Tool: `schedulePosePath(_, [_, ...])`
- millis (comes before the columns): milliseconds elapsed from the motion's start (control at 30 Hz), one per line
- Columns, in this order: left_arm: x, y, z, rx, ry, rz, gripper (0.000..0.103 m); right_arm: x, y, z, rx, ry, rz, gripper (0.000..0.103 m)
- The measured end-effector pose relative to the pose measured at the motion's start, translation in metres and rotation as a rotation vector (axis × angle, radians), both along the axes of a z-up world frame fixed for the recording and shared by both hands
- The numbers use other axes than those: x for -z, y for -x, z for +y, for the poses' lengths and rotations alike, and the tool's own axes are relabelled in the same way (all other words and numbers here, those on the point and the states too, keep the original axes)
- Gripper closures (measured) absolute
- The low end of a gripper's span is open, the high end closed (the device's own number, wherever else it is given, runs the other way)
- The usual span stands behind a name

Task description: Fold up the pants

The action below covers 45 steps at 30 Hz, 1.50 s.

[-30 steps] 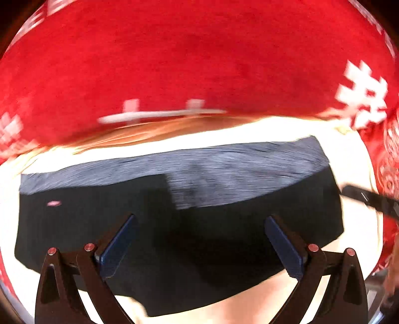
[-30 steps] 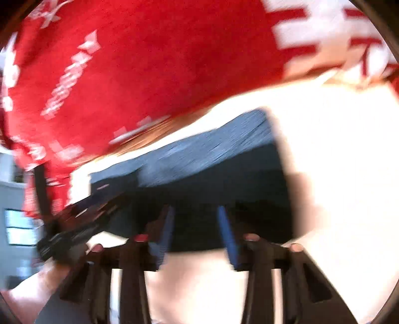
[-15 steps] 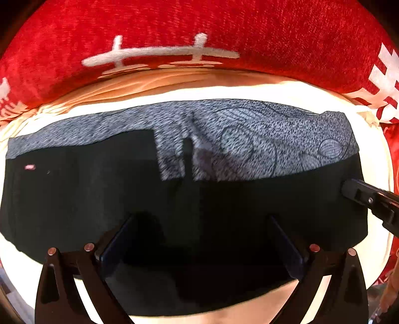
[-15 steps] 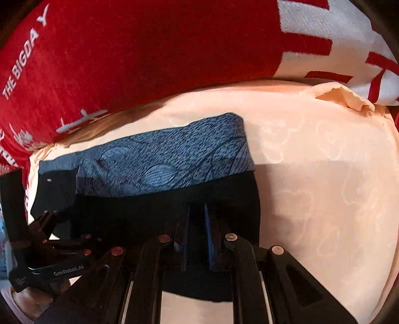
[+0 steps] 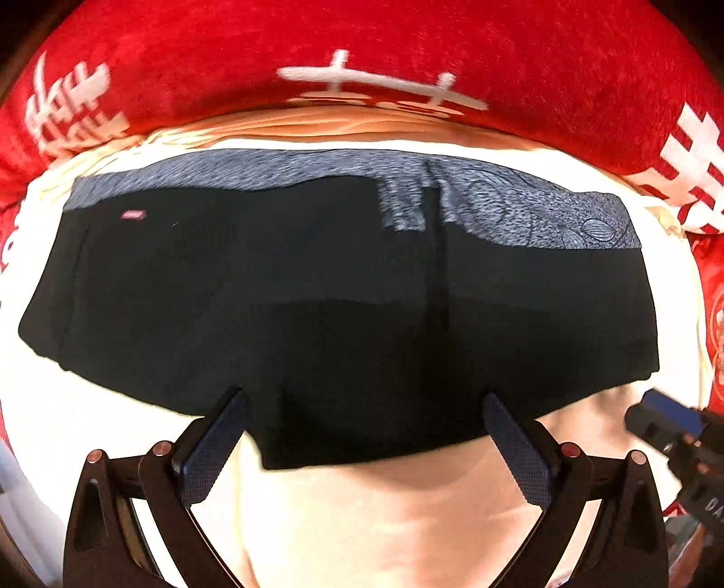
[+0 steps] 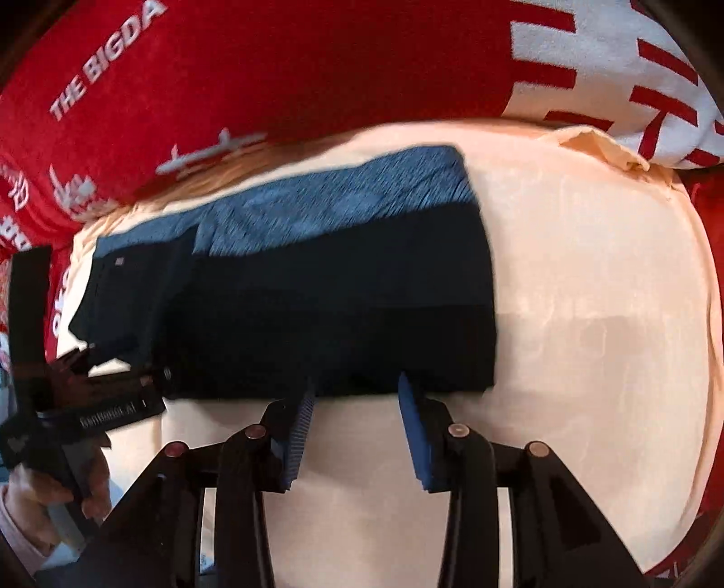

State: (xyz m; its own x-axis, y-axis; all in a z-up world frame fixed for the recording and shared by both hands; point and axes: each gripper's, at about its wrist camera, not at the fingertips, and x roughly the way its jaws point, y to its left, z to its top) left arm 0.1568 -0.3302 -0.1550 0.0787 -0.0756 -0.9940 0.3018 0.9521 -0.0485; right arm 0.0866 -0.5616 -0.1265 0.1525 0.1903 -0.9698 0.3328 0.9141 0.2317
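**Both jaws clear of the folded pants**

Jaws of the right gripper [image 6: 355, 427] have just been opening: half a second ago the blue pads were nearly together over the dark cloth, and now they stand partly apart with nothing between them, their tips at the near edge of the pants [image 6: 316, 289]. The left gripper [image 5: 362, 434] has its jaws spread wide, as in both earlier frames, and holds nothing; its pads sit at the near hem of the pants [image 5: 344, 307], one on each side.

The pants lie folded into a flat dark rectangle on the cream sheet [image 6: 588, 339], with a band of grey-blue patterned fabric along the far edge and a small pink label near the far left corner. Beyond them runs the red blanket [image 5: 362, 36] with white characters.

Compared with half a second ago, both views have drawn back toward the near side: more bare sheet shows in front of the hem, and the right gripper's tip [image 5: 665, 416], earlier over the cloth's right edge in the left view, now sits off the pants. A hand [image 6: 54, 493] holds the left gripper's body at the left of the right view.
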Motion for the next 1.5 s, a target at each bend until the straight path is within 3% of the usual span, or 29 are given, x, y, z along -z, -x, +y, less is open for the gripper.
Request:
schedulePosePath(333, [-0.003,-0.003,0.094,-0.080,-0.001,0.004,0.000,-0.004,-0.003,0.059,-0.027,-0.043,0.041,0.059])
schedulePosePath(500, [0.016,-0.014,0.130,-0.161,0.022,0.022,0.000,0.005,-0.027,0.112,-0.076,-0.070,0.066,0.054])
schedulePosePath(600, [0.012,-0.016,0.163,-0.205,0.083,-0.006,0.000,0.008,-0.034,0.140,-0.132,-0.081,0.082,0.044])
schedulePosePath(867, [0.014,-0.024,0.217,-0.283,0.205,0.002,0.000,0.014,-0.055,0.201,-0.241,-0.090,0.109,0.040])
schedulePosePath(1167, [0.025,-0.040,0.265,-0.475,0.307,0.009,0.000,0.015,-0.074,0.221,-0.281,-0.087,0.119,0.040])
schedulePosePath(1500, [0.046,-0.062,0.310,-0.672,0.526,0.014,0.000,0.019,-0.070,0.221,-0.281,-0.102,0.136,0.040])
